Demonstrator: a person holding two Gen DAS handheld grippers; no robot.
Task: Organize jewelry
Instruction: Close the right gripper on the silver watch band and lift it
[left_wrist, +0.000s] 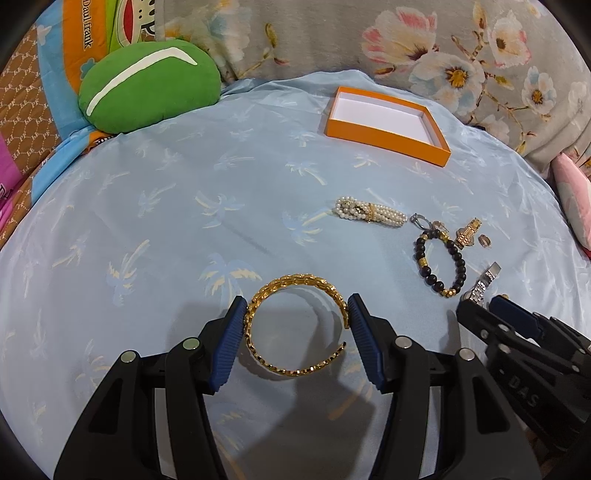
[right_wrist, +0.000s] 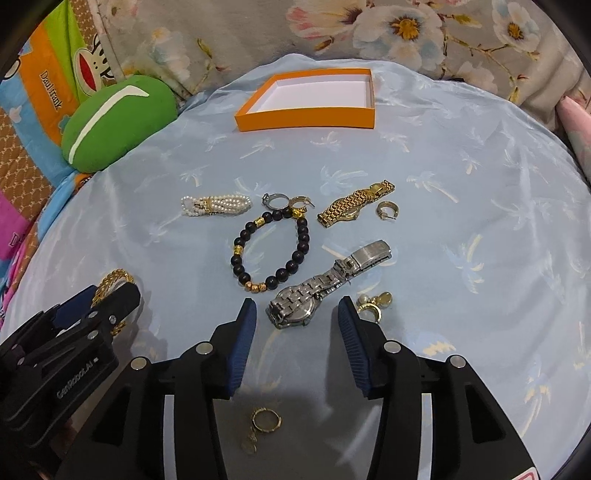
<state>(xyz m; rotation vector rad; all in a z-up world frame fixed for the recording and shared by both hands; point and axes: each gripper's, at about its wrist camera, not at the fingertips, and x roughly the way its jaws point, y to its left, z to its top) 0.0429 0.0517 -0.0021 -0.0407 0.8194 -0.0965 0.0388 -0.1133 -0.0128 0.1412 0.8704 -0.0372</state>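
Left wrist view: left gripper (left_wrist: 297, 314) pads touch both sides of the gold bangle (left_wrist: 295, 325) on the blue cloth (left_wrist: 166, 221); orange box (left_wrist: 388, 125) beyond. Right wrist view: right gripper (right_wrist: 297, 314) spread wide, holding nothing, silver watch (right_wrist: 325, 284) between its tips.

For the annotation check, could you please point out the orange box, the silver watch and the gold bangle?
orange box (right_wrist: 306, 121): right wrist view, on its front wall.
silver watch (right_wrist: 295, 308): right wrist view, on the case.
gold bangle (left_wrist: 295, 281): left wrist view, on its far arc.
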